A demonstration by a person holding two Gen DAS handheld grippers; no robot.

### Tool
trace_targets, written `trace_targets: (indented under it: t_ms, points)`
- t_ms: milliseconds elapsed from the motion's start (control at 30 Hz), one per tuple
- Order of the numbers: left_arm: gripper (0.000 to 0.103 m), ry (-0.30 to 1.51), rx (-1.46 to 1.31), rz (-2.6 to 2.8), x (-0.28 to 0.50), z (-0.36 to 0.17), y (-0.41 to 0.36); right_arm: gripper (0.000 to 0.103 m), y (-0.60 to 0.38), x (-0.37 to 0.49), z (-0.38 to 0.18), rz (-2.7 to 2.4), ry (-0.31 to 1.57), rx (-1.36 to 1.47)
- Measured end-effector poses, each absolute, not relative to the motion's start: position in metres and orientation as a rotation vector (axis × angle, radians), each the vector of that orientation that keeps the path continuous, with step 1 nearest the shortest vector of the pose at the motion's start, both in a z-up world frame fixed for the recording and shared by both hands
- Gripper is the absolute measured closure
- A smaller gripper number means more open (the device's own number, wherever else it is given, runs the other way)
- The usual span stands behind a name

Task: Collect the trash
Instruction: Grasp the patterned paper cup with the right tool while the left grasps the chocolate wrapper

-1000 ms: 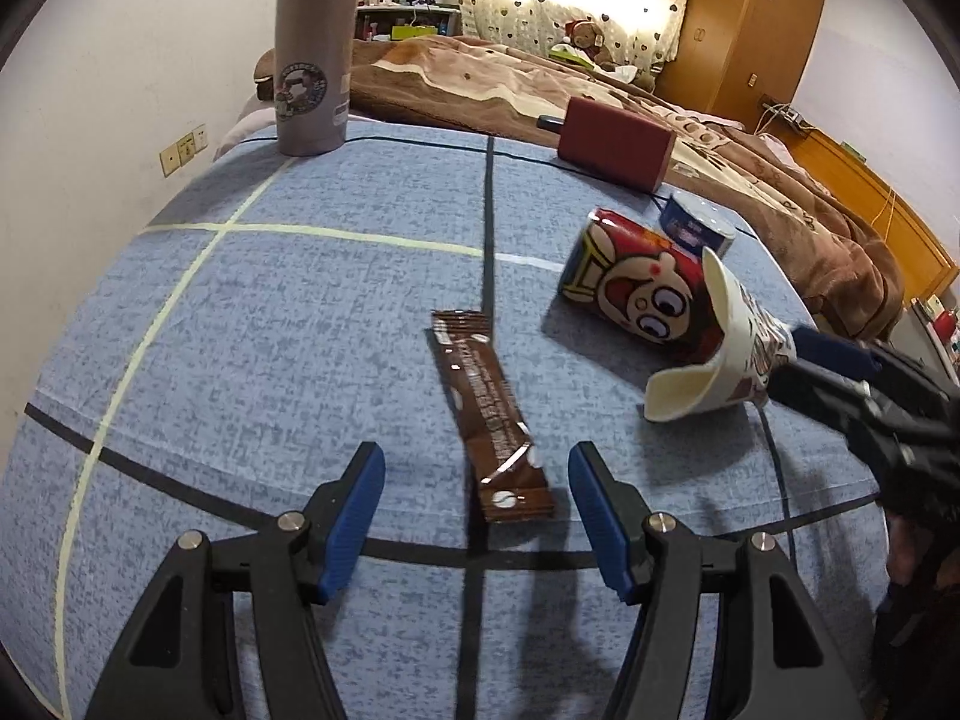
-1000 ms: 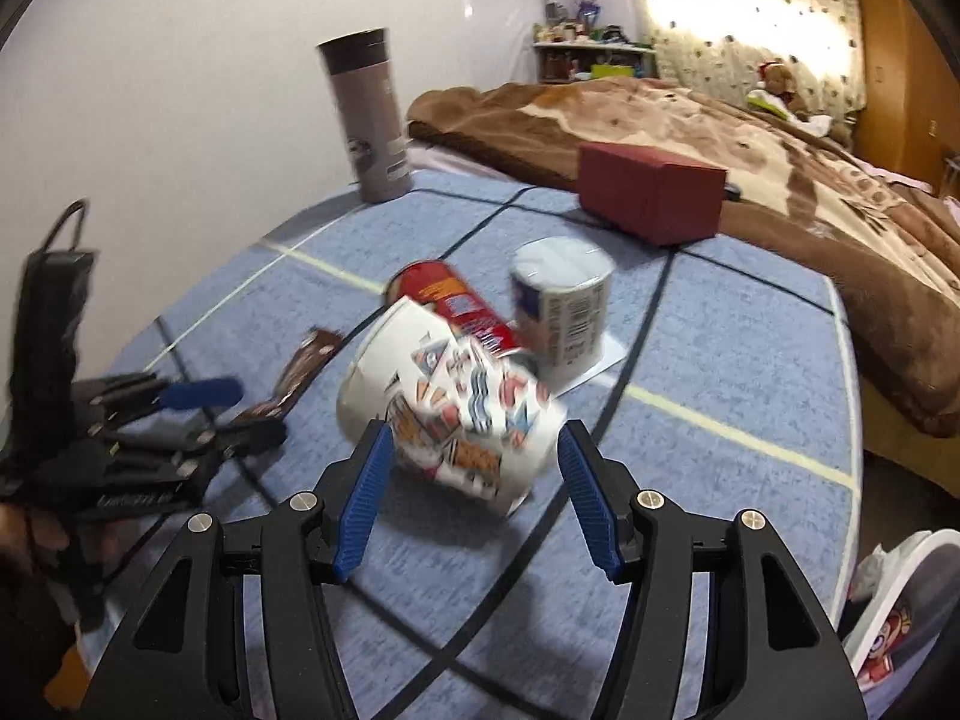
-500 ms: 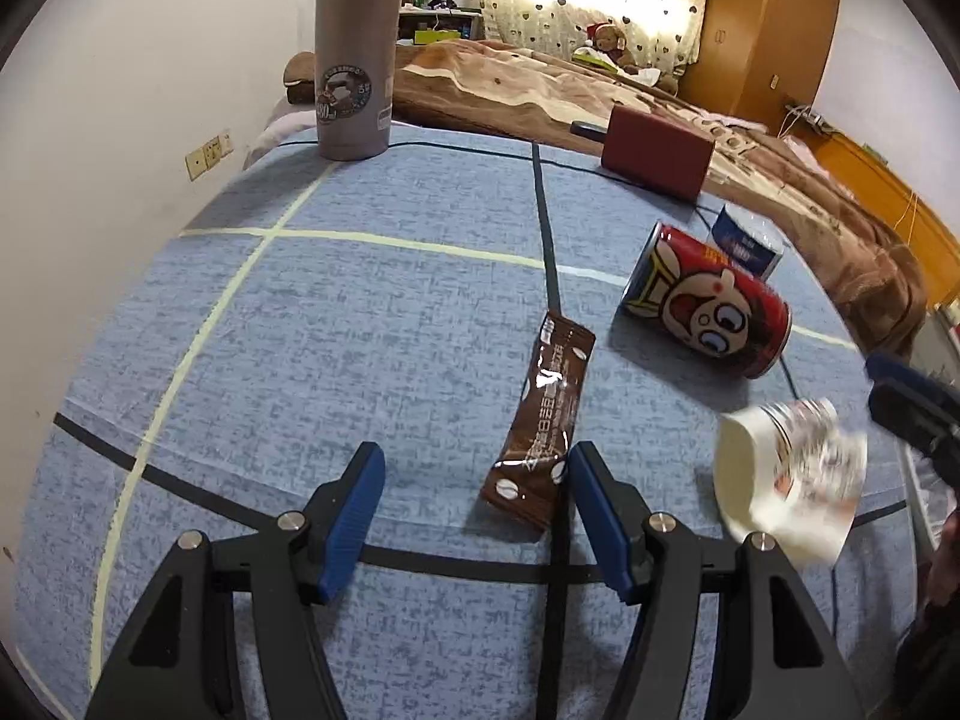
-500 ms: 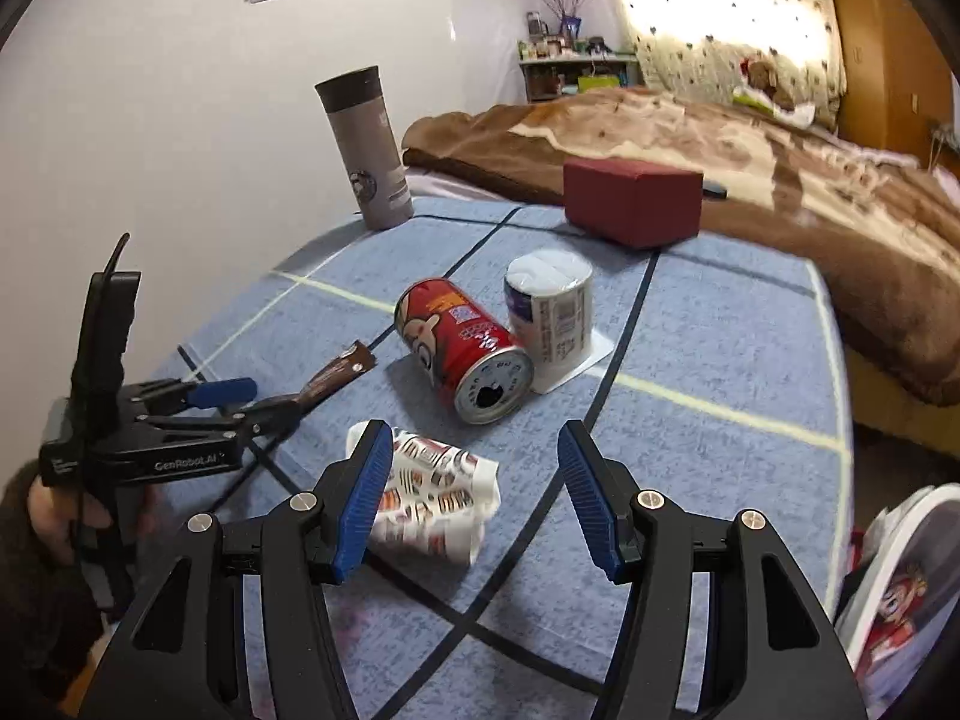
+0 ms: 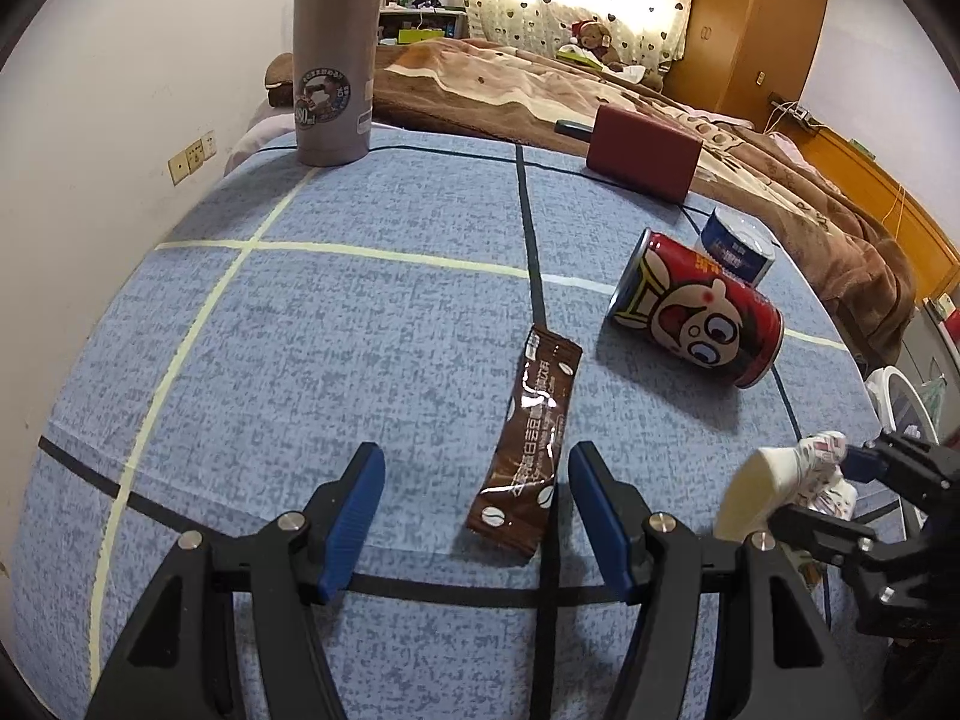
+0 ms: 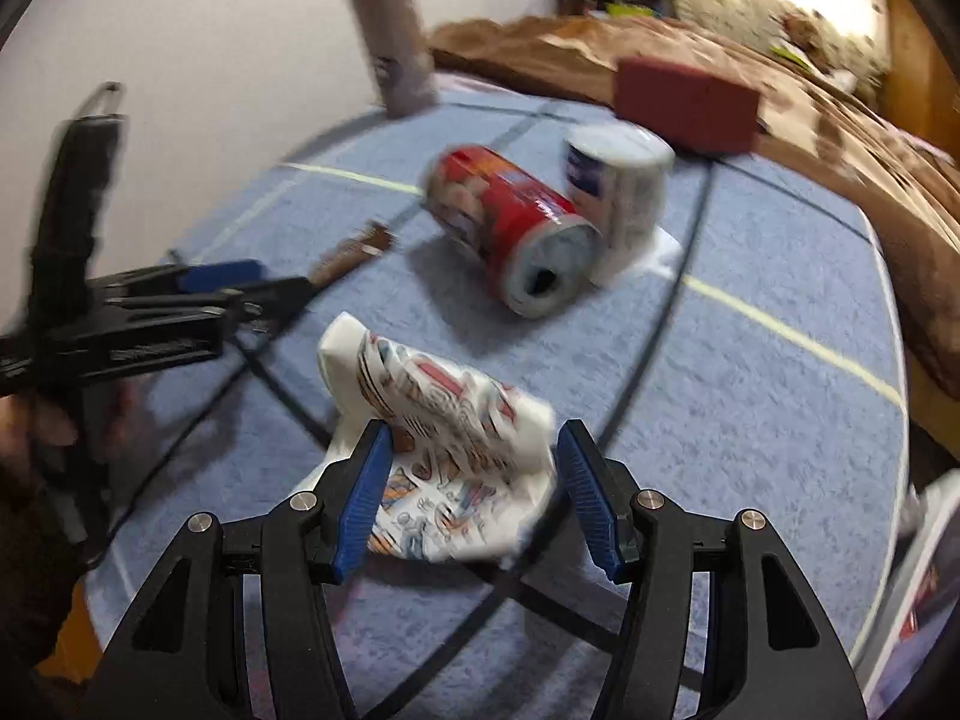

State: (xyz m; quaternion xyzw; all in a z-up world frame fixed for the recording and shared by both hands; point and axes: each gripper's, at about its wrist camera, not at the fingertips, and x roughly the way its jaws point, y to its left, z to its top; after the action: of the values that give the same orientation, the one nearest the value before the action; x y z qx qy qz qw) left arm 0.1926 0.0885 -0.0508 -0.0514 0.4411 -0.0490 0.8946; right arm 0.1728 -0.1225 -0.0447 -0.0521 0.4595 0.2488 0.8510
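Crumpled cup between blurred right fingers

The right hand-held gripper [image 6: 474, 489] straddles the crushed paper cup [image 6: 444, 438] at the counter [image 5: 360, 312] edge; blur hides contact. The left hand-held gripper [image 5: 474, 516] gapes wide around the brown sachet [image 5: 525, 444].

Open blue cloth [image 5: 360, 312] is found ahead and left of the left gripper [image 5: 474, 516], as far as the grey flask [image 5: 333, 54] at the far edge. The right side is obstructed by a red can [image 5: 696, 318] lying on its side, a blue-white tin [image 5: 735, 252] just behind it, and a red box [image 5: 642, 153] beyond. A brown sachet [image 5: 528, 444] lies between the spread fingers.
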Motion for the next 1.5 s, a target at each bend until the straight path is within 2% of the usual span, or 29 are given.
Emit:
trace_targets:
  t_ms: [67,133,200,333,500,567,700,733,867,1067,1267,1433,1500]
  points:
    - [0.037,0.916,-0.107,-0.113,0.193,-0.051,0.088,0.058,-0.130,0.172,-0.044,0.505,0.954,-0.064]
    - [0.037,0.919,-0.100,-0.109,0.193,-0.052,0.086,0.066,-0.141,0.171,-0.043,0.460,0.946,-0.015]
    - [0.037,0.917,-0.104,-0.117,0.194,-0.051,0.086,0.072,-0.156,0.169,-0.041,0.398,0.944,0.049]
    - [0.037,0.918,-0.093,-0.125,0.195,-0.052,0.081,0.076,-0.178,0.164,-0.041,0.259,0.947,0.148]
    - [0.037,0.915,-0.079,-0.142,0.195,-0.052,0.075,0.074,-0.190,0.149,-0.048,0.185,0.978,0.302]
    - [0.037,0.915,-0.072,-0.145,0.194,-0.052,0.074,0.069,-0.187,0.141,-0.048,0.191,0.978,0.268]
    - [0.037,0.914,-0.074,-0.143,0.193,-0.051,0.074,0.050,-0.176,0.131,-0.039,0.201,0.930,0.061]
    - [0.037,0.914,-0.077,-0.143,0.193,-0.051,0.074,0.049,-0.175,0.133,-0.035,0.201,0.908,0.019]
    - [0.037,0.914,-0.075,-0.139,0.193,-0.051,0.073,0.048,-0.172,0.145,-0.019,0.243,0.781,-0.159]
    - [0.037,0.911,-0.071,-0.149,0.198,-0.049,0.071,0.048,-0.176,0.188,-0.027,0.362,0.841,-0.118]
    - [0.037,0.924,-0.026,-0.152,0.207,-0.053,0.064,0.048,-0.164,0.192,-0.042,0.432,0.938,-0.145]
    - [0.038,0.920,-0.003,-0.151,0.209,-0.054,0.061,0.059,-0.168,0.182,-0.040,0.411,0.923,-0.086]
    - [0.048,0.917,0.022,-0.143,0.209,-0.054,0.059,0.063,-0.168,0.181,-0.040,0.399,0.919,-0.072]
